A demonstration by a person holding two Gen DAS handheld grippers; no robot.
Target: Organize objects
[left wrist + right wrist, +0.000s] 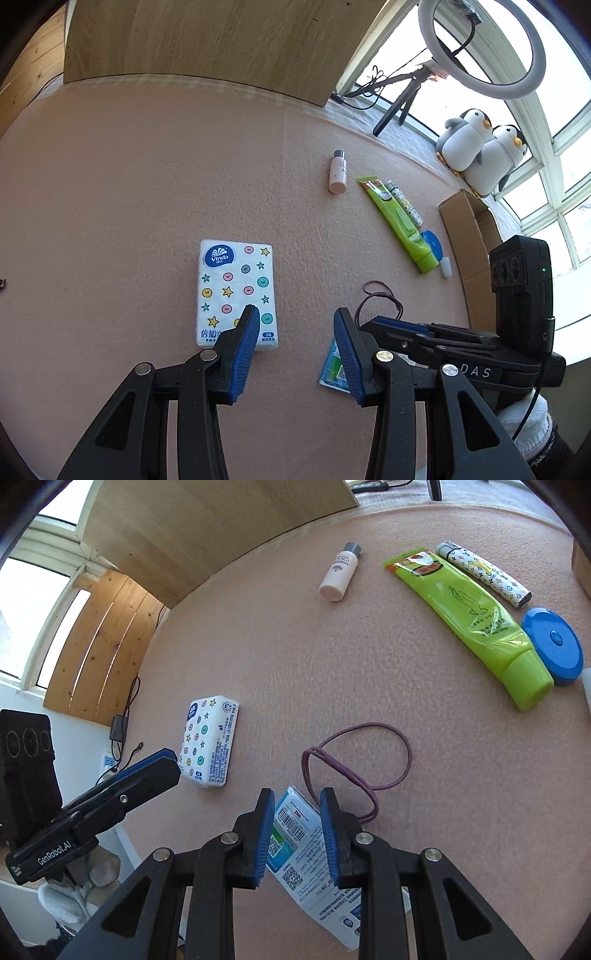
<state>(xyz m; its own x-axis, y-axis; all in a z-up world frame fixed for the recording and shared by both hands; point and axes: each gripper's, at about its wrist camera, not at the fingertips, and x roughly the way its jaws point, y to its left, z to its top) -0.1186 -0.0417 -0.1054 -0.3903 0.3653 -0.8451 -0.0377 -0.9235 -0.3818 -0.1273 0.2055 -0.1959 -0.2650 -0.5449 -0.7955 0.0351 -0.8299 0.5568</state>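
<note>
A small blue-and-white printed packet [295, 830] sits between my right gripper [297, 827] fingers, whose pads meet both its edges; the jaws stand narrow on it, low over the pink tabletop [295, 664]. A purple hair tie [406, 746] lies just beyond it. My left gripper [295, 328] hovers open and holds nothing, its left finger over the near corner of a star-patterned tissue pack [236, 291]. From the left wrist view the packet [332, 369] peeks out beside the right gripper [369, 325]. The left gripper [159, 768] appears at the left in the right wrist view.
Further back lie a white bottle [340, 572], a green tube [465, 616], a patterned cylinder [484, 574] and a blue round case [554, 642]. An open cardboard box [469, 236], two penguin toys [480, 151] and a ring light [480, 48] stand at the right by the window.
</note>
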